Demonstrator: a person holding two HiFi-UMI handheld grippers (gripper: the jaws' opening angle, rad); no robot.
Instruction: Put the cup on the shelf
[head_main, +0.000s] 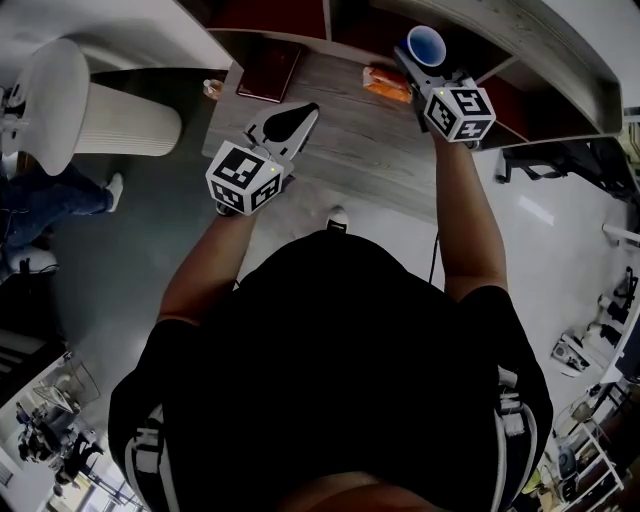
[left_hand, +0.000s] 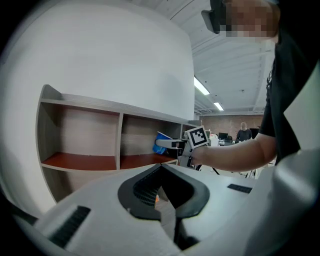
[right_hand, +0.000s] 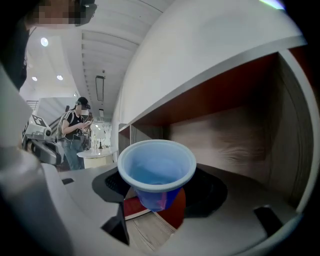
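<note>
The right tool (head_main: 418, 66) is pinching the blue cup (right_hand: 156, 167) upright between its jaws at the mouth of the shelf (right_hand: 235, 135); the left tool (head_main: 298, 120) is hanging pressed together, empty, above the surface (head_main: 350, 150).

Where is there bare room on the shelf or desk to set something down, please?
The shelf compartment left of the divider is bare. The desk is bare between the red book and the orange packet. Crowded: around the packet, where the right gripper holds the cup.

The cup (head_main: 426, 44) is blue, the packet (head_main: 387, 84) orange, the book (head_main: 268, 70) maroon
</note>
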